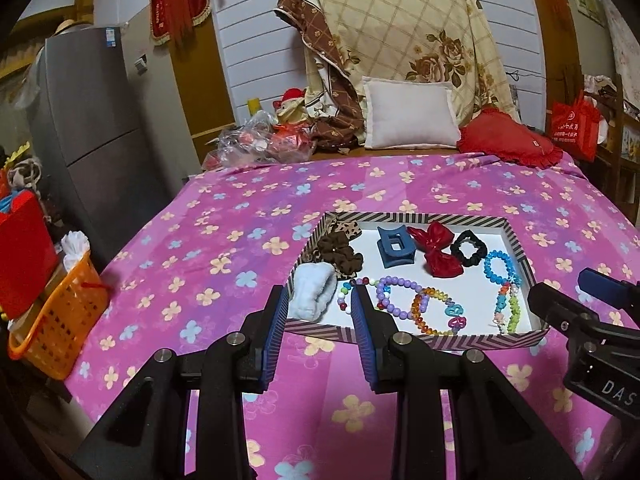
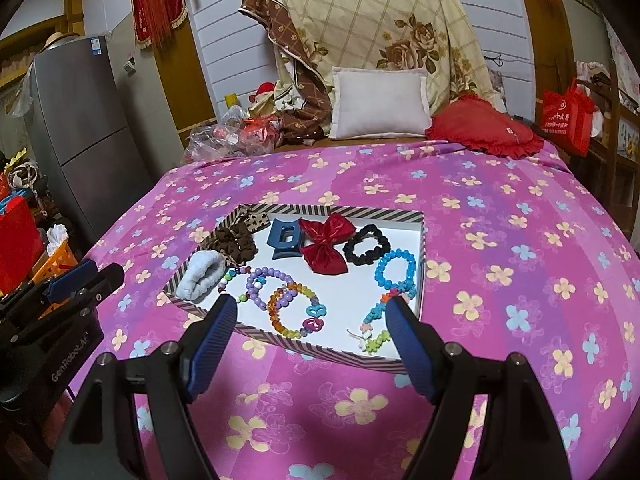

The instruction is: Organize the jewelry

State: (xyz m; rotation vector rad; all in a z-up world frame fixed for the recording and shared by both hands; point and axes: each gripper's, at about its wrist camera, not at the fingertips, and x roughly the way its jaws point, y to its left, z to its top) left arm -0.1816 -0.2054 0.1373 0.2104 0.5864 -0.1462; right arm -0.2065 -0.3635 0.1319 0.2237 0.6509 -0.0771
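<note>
A striped shallow box (image 1: 420, 340) (image 2: 320, 350) with a white floor lies on the pink flowered bedspread. In it are a pale blue fluffy scrunchie (image 1: 314, 295) (image 2: 202, 274), a brown scrunchie (image 1: 340, 252), a blue claw clip (image 1: 394, 246) (image 2: 286, 240), a red bow (image 1: 436, 252) (image 2: 324, 246), a black scrunchie (image 2: 366, 245) and several bead bracelets (image 2: 288, 304). My left gripper (image 1: 320, 298) hovers short of the box's near left corner, jaws partly apart and empty. My right gripper (image 2: 312, 308) stands wide open over the near edge, holding nothing.
An orange basket (image 1: 56, 320) and a red box stand off the bed's left side, beside a grey fridge (image 1: 92, 120). A white pillow (image 2: 380, 104), a red cushion (image 2: 484, 128) and a folded quilt lie at the headboard. Pink bedspread (image 2: 520, 260) stretches right of the box.
</note>
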